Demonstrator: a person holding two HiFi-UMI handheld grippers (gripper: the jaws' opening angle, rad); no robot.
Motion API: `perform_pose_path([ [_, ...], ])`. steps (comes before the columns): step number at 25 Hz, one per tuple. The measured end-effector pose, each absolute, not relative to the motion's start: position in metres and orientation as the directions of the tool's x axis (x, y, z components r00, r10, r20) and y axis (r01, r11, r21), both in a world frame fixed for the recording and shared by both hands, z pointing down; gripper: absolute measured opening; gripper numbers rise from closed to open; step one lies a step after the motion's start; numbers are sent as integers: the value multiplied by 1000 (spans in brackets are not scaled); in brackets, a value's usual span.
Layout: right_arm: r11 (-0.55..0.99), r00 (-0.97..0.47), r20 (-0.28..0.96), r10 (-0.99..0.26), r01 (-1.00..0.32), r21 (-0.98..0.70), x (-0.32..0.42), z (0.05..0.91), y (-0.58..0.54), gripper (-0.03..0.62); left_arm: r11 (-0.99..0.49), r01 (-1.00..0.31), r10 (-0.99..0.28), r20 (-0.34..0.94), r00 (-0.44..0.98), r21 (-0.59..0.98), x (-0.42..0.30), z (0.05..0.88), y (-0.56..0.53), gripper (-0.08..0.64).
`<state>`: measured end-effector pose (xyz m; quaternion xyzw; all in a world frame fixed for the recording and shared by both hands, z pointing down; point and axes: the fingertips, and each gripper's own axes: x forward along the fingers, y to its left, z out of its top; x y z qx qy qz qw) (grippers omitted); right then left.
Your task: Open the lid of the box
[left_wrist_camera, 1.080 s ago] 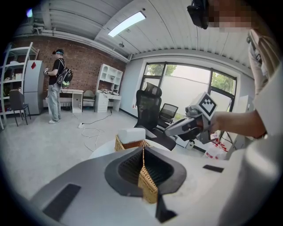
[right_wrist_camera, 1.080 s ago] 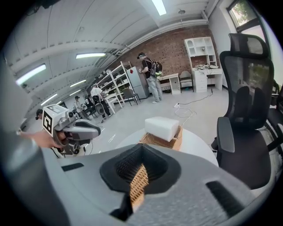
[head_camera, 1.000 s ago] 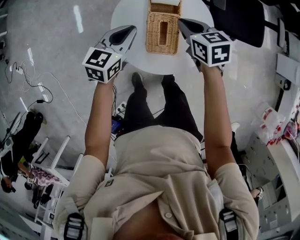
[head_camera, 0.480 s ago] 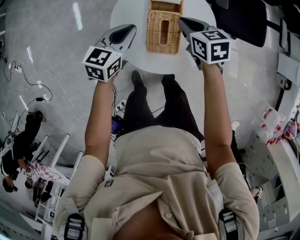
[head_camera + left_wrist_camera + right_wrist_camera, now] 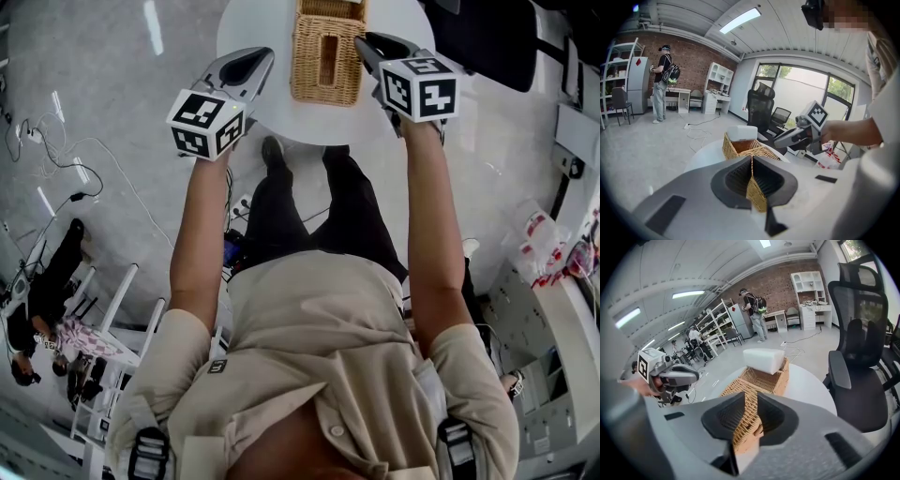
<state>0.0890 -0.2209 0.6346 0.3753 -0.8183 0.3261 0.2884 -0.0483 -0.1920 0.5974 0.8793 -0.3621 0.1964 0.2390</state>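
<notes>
The wicker box stands on the round white table, right in front of the person. Its lid with the slot lies flat on top.

From the head view the two grippers flank the box. The left gripper is at its left side and the right gripper at its right, both pointing towards the table. This view shows the marker cubes and the person's bare forearms, but not how the jaws stand.

The gripper views settle that. In the left gripper view the left gripper's jaws are pressed together with nothing between them, and the box sits beyond their tips. In the right gripper view the right gripper's jaws have just been opening. They stand a narrow way apart, nothing is gripped, and the box's weave shows through the gap.

Each gripper view also catches the other gripper across the box. Both show a white block sticking up at the far end of the box, which the head view cuts off at its top edge.

They also show the room, which the head view does not: a brick wall, a black office chair beside the table, and a person with a backpack standing well away.
</notes>
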Motion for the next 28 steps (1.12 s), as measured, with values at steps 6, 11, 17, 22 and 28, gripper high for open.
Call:
perform_pose_path([
  [6, 495, -548, 726, -416, -806, -325, 90, 643, -219, 109, -618, -735, -542, 525, 656, 280, -49, 601, -189, 11],
  [11, 486, -555, 735, -389, -801, -348, 89, 656, -217, 135, -614, -736, -539, 531, 654, 284, -49, 610, -187, 11],
  [17, 469, -556, 743, -372, -803, -367, 89, 667, -214, 133, -609, -738, -529, 544, 651, 290, -49, 619, -183, 11],
  [22, 457, -559, 737, -380, -806, -376, 92, 668, -215, 112, -603, -742, -523, 556, 646, 294, -52, 626, -179, 11],
  [28, 440, -556, 734, -389, -813, -382, 94, 671, -217, 94, -600, -742, -516, 564, 645, 300, -52, 634, -176, 11],
])
